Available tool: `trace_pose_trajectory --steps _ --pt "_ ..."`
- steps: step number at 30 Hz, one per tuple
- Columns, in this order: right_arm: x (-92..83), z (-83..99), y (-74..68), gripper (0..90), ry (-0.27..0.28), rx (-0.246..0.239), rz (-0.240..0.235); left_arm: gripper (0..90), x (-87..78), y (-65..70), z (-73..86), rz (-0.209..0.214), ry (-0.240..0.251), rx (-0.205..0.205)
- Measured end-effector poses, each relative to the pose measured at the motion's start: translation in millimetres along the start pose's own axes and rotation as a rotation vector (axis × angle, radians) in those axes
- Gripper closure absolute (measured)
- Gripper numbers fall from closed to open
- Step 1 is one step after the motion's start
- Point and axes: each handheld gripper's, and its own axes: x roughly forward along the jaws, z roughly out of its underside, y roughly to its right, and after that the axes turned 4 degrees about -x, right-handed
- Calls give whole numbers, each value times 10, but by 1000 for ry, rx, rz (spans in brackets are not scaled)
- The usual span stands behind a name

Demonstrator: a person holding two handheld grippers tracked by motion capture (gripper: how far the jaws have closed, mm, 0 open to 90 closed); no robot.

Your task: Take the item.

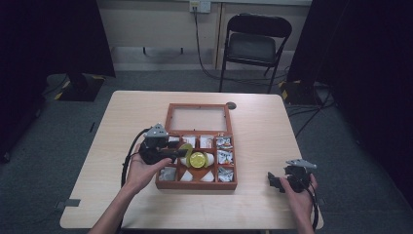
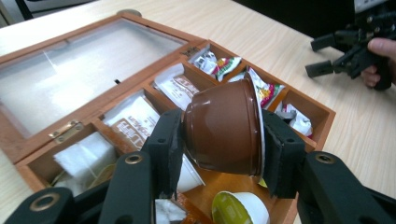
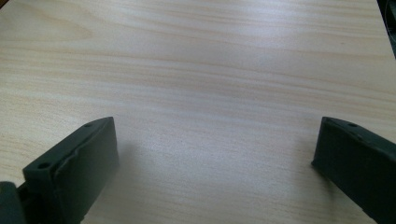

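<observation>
The left gripper (image 2: 223,140) clamps a brown pod (image 2: 223,131) lying sideways between its pads, lid toward the right pad. Directly beneath sits the box (image 2: 322,112). The right gripper (image 1: 285,179), jaws apart, waits well off.

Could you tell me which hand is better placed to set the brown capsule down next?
Probably the left. The left gripper is shut on the brown capsule above the wooden box, while the right gripper rests open on the table, apart from the box.
</observation>
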Motion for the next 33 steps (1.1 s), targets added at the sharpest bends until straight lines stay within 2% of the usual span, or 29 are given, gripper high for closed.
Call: trace_pose_trajectory --steps 14,19,25,28,31,33 --pt "0 0 0 0 0 0 0 544 -142 -112 -22 -23 25 -33" --pt "0 0 0 0 0 0 -1 545 -227 -152 -41 -26 54 -43" --pt "0 0 0 0 0 0 0 545 -336 -255 -27 -72 65 -37" --pt "0 0 0 0 0 0 0 545 -377 -348 10 -90 65 -59" --pt "0 0 0 0 0 0 0 545 -404 -406 36 -111 59 -63" --pt "0 0 0 0 0 0 0 545 -426 -438 49 -141 51 -57"
